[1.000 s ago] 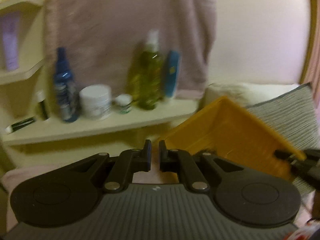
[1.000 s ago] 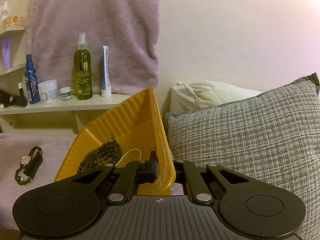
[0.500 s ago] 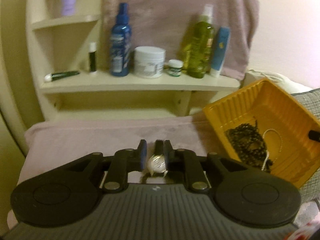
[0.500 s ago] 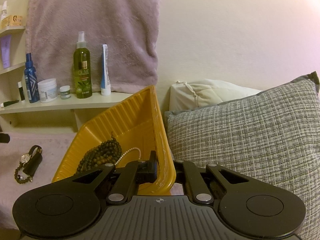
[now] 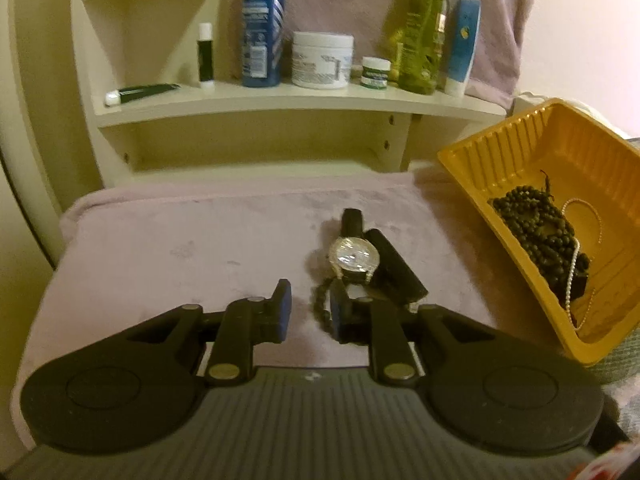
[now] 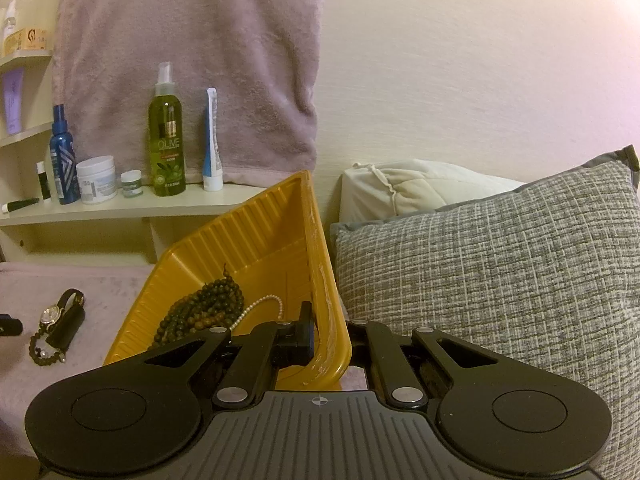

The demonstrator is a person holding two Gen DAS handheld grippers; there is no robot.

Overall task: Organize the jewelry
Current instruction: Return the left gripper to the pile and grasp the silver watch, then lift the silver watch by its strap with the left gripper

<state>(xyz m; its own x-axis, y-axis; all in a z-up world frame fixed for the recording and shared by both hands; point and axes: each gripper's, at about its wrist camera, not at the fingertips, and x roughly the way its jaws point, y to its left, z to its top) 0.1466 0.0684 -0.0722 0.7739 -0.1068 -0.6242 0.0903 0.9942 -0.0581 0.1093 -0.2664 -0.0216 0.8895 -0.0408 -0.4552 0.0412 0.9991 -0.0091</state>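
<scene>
Left tongs (image 5: pixel 307 308) hang low over the mauve blanket (image 5: pixel 180 240), tilted downward, jaws a modest way apart and opening; nothing gripped; the blanket shows bare in the gap, and the dark bead bracelet (image 5: pixel 322 306) curls against the inner face of the right-hand finger without being pinched.

Wristwatch (image 5: pixel 354 258) lies on the blanket just ahead of those tongs and a little to their right; pale dial face up; black strap running from far end to near end, slanting toward the right as it nears the tongs; so its long axis lies roughly along the tongs' reach, not across it. Bracelet sits at the watch's near end, touching or tangled with the strap; cannot tell which.

Right tongs (image 6: pixel 330 346) are clamped on the near wall of the yellow tray (image 6: pixel 256 236), one finger inside, one outside; tray held tipped, leaning by the grey cushion (image 6: pixel 500 280); dark bead strand (image 6: pixel 204 312) and pearl string (image 6: pixel 260 306) already lie in it.

Judgement: the left tongs are much the nearer to the watch, which sits off to the left of the tray; a pickup would need a slight shift right.
</scene>
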